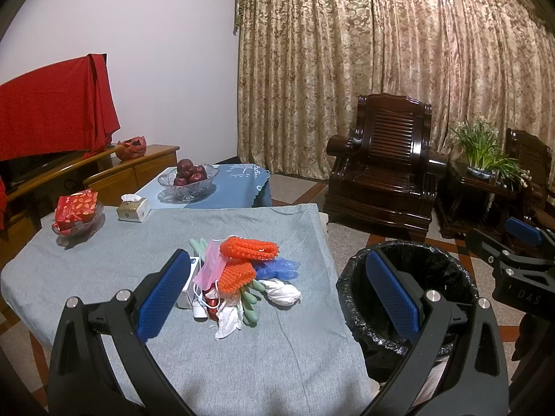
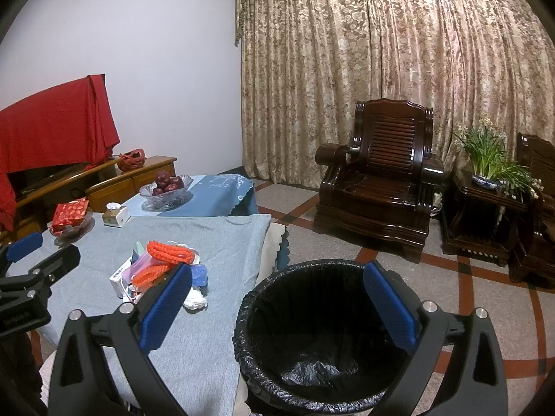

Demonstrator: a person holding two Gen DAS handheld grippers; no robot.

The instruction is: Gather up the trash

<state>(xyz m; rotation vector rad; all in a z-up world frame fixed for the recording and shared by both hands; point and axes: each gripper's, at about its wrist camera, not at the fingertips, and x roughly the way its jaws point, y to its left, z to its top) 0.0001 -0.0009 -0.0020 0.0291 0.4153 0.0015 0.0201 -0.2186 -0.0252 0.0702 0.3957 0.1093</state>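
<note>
A pile of trash [image 1: 242, 274] lies on the grey table [image 1: 173, 242]: orange netting, a pink mask, blue and white gloves, green gloves, a small white box. My left gripper [image 1: 277, 294] is open and empty, above the table just short of the pile. A black-lined trash bin [image 1: 406, 298] stands on the floor right of the table. My right gripper [image 2: 277, 308] is open and empty above the bin [image 2: 312, 339]. The pile also shows in the right wrist view [image 2: 163, 270], to the left. Each gripper shows at the edge of the other's view.
A tissue box [image 1: 133, 208] and a glass dish with red packets [image 1: 78, 213] sit at the table's far left. A bowl of apples [image 1: 189, 176] stands on the blue-clothed table behind. A dark wooden armchair [image 1: 385, 170] and a side table with a plant [image 1: 482, 170] stand at right.
</note>
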